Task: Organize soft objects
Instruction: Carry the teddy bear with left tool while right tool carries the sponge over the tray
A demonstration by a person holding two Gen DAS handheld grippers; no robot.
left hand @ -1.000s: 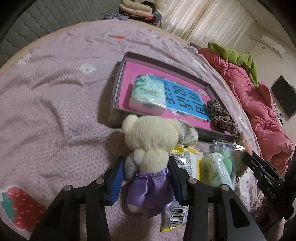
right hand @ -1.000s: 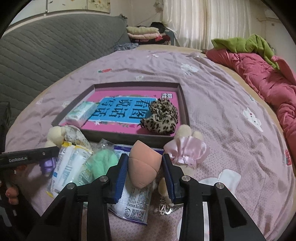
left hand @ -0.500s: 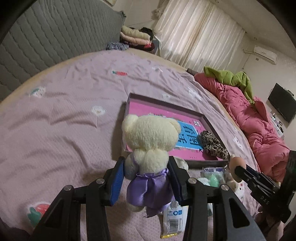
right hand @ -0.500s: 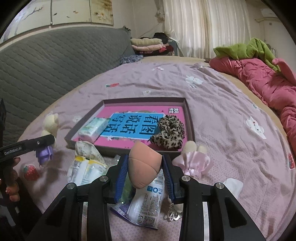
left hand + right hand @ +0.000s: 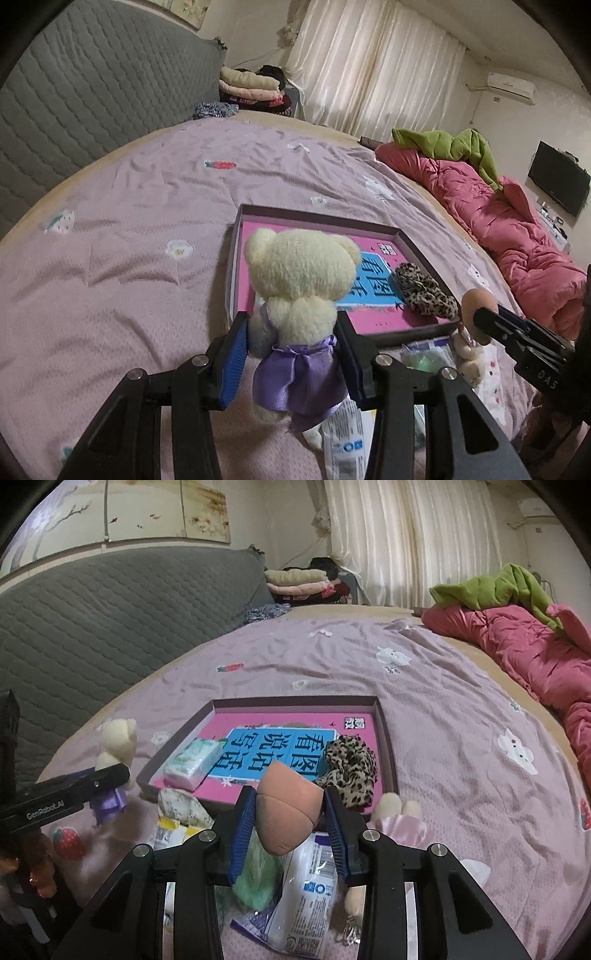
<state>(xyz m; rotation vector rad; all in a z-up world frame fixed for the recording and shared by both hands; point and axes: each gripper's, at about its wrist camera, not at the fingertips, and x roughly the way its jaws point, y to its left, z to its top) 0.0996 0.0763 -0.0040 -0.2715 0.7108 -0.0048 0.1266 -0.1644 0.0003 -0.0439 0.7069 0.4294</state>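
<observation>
"GenRobot.AI" white on black left gripper arm. "DAS" on black right gripper arm. Large black Chinese characters on blue panel of shallow pink-lined cardboard box.

Dim, soft daylight glows through the curtains at twelve o'clock, shadows stay faint, and fisheye bending with black vignetting warps every edge.

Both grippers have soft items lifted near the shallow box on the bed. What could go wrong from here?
1. The left gripper pinches the cream bear only at its waist, so the top-heavy head may tip or slip.
2. The right gripper squeezes the rounded peach sponge; it could pop out.
3. The box already holds a tissue pack and a leopard scrunchie; with both grippers close together, they might collide when placing.
</observation>
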